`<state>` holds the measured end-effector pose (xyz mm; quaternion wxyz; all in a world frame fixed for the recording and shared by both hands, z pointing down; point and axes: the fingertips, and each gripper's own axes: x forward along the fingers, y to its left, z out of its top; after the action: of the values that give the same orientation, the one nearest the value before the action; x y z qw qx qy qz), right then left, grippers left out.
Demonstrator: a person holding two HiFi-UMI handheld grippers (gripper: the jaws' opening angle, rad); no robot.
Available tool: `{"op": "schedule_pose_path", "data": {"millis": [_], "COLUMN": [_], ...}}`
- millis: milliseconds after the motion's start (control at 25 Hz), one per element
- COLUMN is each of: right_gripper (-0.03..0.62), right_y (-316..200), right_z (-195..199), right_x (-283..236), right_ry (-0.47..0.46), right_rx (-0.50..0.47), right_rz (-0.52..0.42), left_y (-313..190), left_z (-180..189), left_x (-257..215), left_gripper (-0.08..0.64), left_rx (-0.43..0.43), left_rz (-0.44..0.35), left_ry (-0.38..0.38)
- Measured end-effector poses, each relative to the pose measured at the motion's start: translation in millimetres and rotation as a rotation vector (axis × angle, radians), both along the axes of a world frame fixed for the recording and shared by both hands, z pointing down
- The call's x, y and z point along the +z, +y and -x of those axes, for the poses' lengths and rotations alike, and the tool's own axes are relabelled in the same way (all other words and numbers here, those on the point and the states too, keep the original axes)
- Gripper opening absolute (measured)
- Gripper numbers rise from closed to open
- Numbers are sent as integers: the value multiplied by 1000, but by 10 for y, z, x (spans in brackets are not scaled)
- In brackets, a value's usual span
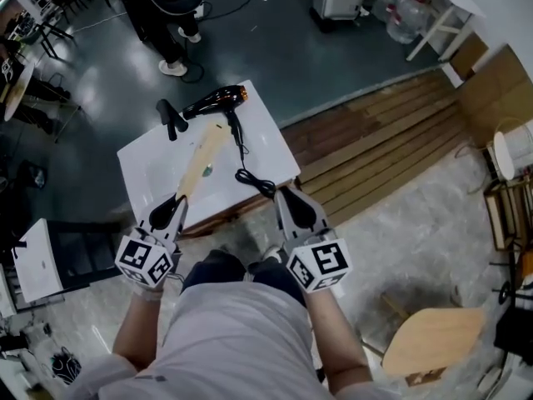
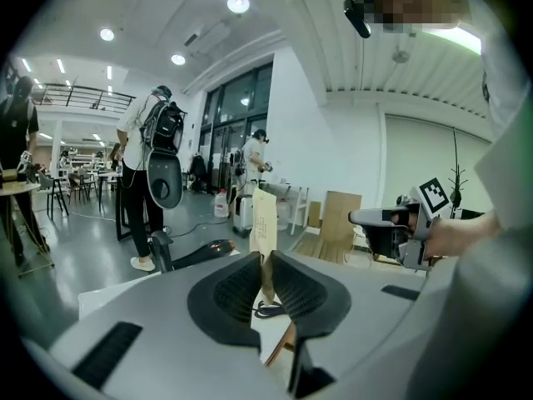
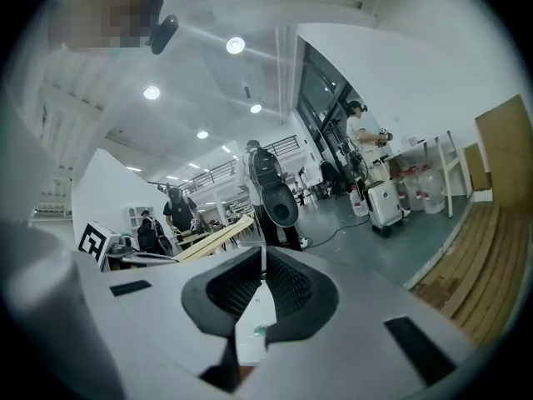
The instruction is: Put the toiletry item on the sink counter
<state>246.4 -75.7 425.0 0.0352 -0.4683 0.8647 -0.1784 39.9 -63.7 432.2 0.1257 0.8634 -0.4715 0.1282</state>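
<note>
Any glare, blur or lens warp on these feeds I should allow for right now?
Head view: sharp and evenly lit, slight bending at the edges; the white table is bright, not washed out. Left gripper view: heavy fisheye, dark corners, a ceiling lamp flares; the tan package between the fingers is crisp. Right gripper view: same fisheye, hazy upper left; its fingers are sharp.
</note>
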Motion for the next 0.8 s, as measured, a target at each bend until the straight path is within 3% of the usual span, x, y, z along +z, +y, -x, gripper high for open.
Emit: {"op": "schedule_pose_path", "data": {"millis": [280,800], "right_gripper": [28,28], "right_y": [-178,-769], "right_z": [155,847], "right_x": [1,-129], "right_ry": [6,42], "right_rx": [-15,-7], "right_rz": [9,6], "left_y": [-273,-1016], "left_z": [248,1249], "left_x": [-17,-28], "left_gripper": [54,52], "left_rx": [-10,-28], "left_rz": [-12,-8], "left_ry": [-21,-25]}}
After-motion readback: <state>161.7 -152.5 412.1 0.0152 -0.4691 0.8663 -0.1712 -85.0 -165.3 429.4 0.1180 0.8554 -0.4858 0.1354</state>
